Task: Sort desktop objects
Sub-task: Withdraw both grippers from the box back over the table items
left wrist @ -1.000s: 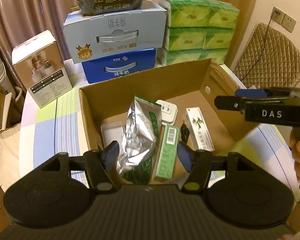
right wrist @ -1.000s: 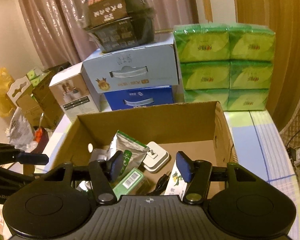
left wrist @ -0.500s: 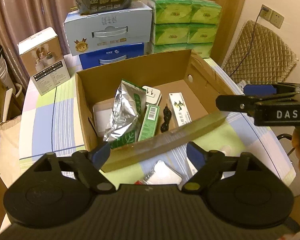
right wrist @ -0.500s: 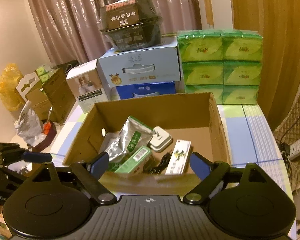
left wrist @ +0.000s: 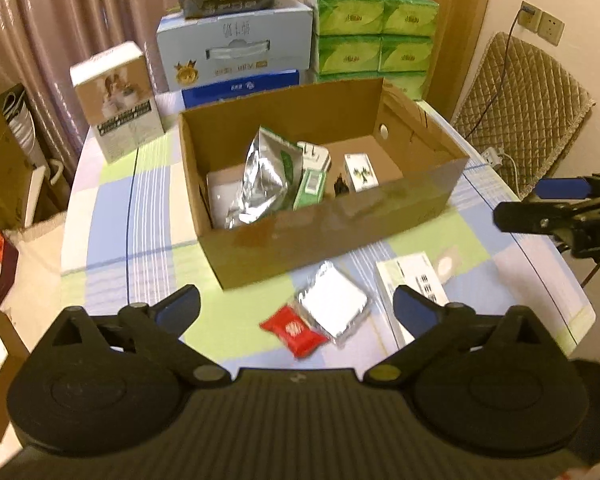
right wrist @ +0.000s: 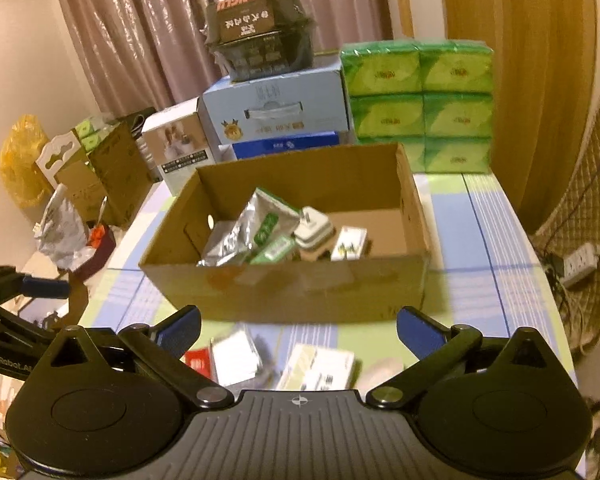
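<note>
An open cardboard box (left wrist: pixel 340 236) (right wrist: pixel 292 284) stands mid-table and holds a silver foil bag (left wrist: pixel 264 180), a green pack (left wrist: pixel 310 190), a white plug (left wrist: pixel 314 154) and a small white carton (left wrist: pixel 360 172). In front of it on the cloth lie a red packet (left wrist: pixel 294 332), a silver pouch (left wrist: pixel 334 308) and a white flat box (left wrist: pixel 414 284). My left gripper (left wrist: pixel 296 308) is open and empty above the red packet and silver pouch. My right gripper (right wrist: pixel 298 326) is open and empty, hovering over the same items (right wrist: pixel 236 354).
Behind the box are stacked blue milk cartons (left wrist: pixel 236 52), green tissue packs (left wrist: pixel 376 40), a dark food tub (right wrist: pixel 260 36) and a white product box (left wrist: pixel 116 96). A quilted chair (left wrist: pixel 524 112) stands at the right. The right gripper shows in the left wrist view (left wrist: pixel 560 212).
Both grippers have pulled back and up from inside the box and opened wider. The items lying in front of the box have come into view.
</note>
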The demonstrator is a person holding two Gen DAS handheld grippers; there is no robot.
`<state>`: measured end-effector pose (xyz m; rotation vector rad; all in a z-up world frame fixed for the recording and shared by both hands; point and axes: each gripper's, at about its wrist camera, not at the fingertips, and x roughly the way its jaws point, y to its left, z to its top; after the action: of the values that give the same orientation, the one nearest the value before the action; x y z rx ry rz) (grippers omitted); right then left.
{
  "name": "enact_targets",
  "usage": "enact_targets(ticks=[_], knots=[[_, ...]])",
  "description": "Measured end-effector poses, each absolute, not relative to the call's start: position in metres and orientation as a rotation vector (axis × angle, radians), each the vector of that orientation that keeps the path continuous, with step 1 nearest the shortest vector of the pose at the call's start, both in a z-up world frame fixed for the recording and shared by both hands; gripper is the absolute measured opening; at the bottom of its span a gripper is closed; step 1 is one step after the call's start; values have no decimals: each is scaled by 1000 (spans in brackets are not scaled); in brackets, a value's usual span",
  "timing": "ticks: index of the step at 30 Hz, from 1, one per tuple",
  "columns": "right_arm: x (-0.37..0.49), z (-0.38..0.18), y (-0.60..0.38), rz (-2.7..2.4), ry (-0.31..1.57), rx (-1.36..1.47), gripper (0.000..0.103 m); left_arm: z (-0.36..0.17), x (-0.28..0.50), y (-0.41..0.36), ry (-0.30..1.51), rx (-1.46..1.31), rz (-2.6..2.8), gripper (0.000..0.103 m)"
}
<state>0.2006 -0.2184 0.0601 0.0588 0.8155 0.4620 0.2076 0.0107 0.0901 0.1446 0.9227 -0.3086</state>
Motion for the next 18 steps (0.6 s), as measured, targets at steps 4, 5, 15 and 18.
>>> enact_targets(ticks=[4, 5, 15, 18], knots=[[183, 50, -229, 446, 846, 96, 101, 79, 188, 14, 929, 156, -296, 102], [180, 48, -231, 441, 855, 101, 101, 76, 183, 14, 928, 164, -296, 102], [143, 33, -243, 407, 896, 129, 101, 52, 139, 7, 929, 169, -316, 102], [135, 29, -243, 404, 911, 121, 101, 45, 130, 6, 936, 157, -319, 102]])
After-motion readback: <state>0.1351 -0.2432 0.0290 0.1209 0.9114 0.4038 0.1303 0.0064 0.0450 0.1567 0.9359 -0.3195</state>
